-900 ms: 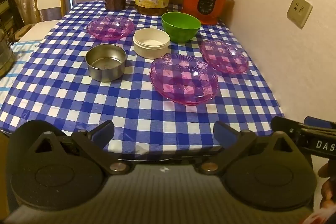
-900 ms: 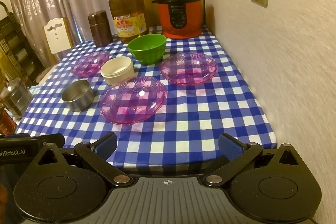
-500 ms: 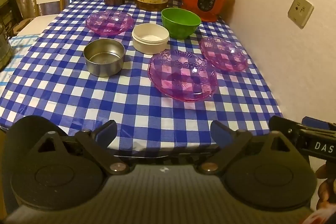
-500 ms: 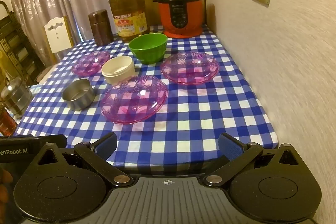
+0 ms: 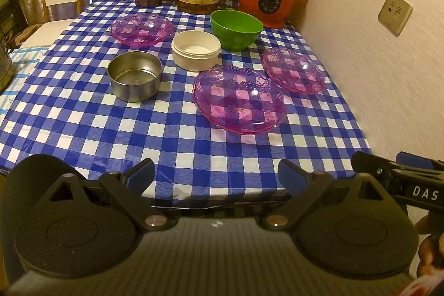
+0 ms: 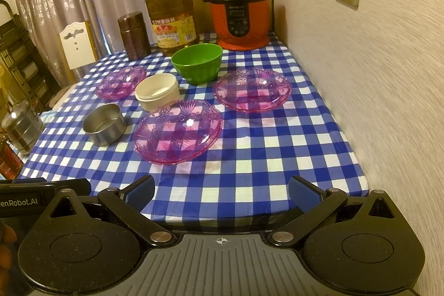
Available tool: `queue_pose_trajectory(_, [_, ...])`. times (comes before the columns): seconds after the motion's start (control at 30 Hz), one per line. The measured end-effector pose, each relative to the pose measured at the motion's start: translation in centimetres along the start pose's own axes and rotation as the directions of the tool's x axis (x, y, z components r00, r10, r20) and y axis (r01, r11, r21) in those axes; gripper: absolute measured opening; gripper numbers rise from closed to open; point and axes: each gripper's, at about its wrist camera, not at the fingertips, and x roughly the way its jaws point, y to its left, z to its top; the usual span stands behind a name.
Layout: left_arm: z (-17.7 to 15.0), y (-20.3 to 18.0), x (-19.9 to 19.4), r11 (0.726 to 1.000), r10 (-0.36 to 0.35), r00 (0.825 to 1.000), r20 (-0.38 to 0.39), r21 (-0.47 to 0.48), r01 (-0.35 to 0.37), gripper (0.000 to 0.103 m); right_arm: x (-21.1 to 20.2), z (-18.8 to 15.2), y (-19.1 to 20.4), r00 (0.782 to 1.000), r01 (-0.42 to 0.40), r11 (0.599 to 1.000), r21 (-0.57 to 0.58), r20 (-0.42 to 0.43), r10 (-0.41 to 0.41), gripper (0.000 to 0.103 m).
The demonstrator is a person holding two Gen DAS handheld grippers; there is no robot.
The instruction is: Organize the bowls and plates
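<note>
At the near edge of the counter (image 5: pixel 83 135) both my grippers hang with jaws apart, nothing held: left gripper (image 5: pixel 216 175), right gripper (image 6: pixel 222 189). Since a moment ago the left view has crept closer and dipped a little; the right barely shifted. No dish has moved. Nearest pink plate (image 6: pixel 177 131) lies just ahead, second pink plate (image 6: pixel 252 89) by the wall, third (image 5: pixel 142 29) far left. Steel bowl (image 5: pixel 134 75), white bowl (image 5: pixel 195 49), green bowl (image 5: pixel 236 28) stand unstacked. Approach only; sorting not begun, I judge.

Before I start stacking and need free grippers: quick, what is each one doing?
Left gripper: open, holding nothing.
Right gripper: open, holding nothing.
</note>
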Motion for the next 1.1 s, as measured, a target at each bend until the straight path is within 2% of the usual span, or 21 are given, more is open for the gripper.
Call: queue_pose_trajectory(1.1, [-0.31, -0.11, 0.29, 1.000, -0.006, 1.000, -0.005, -0.004, 0.006, 0.094, 0.13, -0.03, -0.10, 1.000, -0.001, 1.000, 0.003, -0.004, 0.001, 0.102])
